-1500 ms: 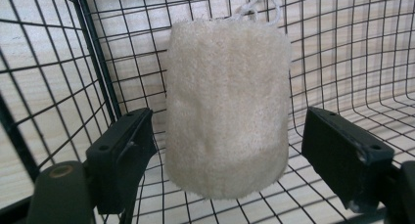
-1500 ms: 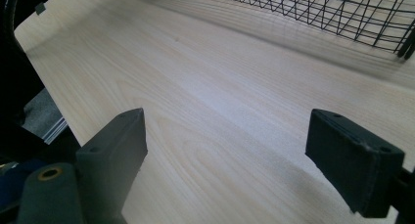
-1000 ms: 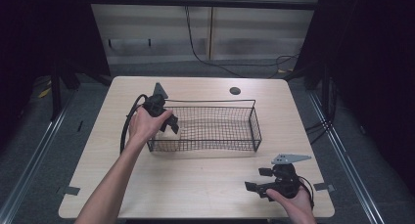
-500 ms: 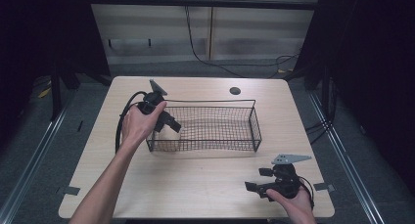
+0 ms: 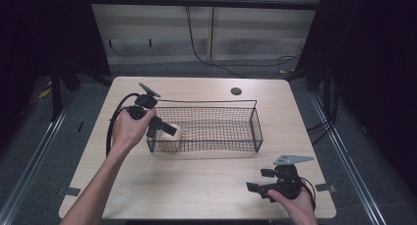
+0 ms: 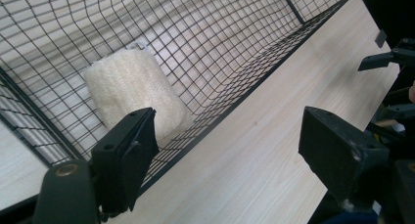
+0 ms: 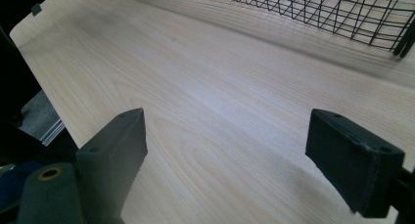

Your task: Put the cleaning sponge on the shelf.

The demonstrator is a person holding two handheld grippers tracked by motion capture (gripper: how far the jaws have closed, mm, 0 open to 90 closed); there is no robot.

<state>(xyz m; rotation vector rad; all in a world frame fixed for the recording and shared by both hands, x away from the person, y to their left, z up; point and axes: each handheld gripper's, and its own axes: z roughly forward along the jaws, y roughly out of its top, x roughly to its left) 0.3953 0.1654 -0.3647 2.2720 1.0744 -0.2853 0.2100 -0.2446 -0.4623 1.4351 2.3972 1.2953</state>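
Landmark for all positions: the wire basket (image 5: 255, 124), black mesh, long and shallow, lying across the middle of the wooden table (image 5: 196, 185). Nearest the person's edge, well short of the basket's right end, the right gripper (image 5: 256, 186) rests low over the bare tabletop in the person's right hand (image 5: 295, 205); jaws spread wide, nothing between them. The right gripper view confirms this: both black jaws stand far apart over plain pale wood grain, with just the basket's near wall (image 7: 342, 13) crossing the top of the picture. Farther in, at the basket's left end, the left gripper (image 5: 164, 128) is held by the left hand (image 5: 129, 131), angled down over the rim, its cable looping off to the left. From the high view the jaw gap is hard to read; the left gripper view (image 6: 227, 150) settles it: jaws wide apart, gripping nothing, one jaw in front of the basket's near wall and the other out over open table. The same view shows the sponge (image 6: 134, 94) clearly: a cream-white block with a coarse, knobbly knit-like surface and rounded edges, leaning tilted inside the basket's left end, touching the mesh floor, free of both jaws. In the high view it is a small pale patch (image 5: 173, 133) behind the mesh, texture not readable.
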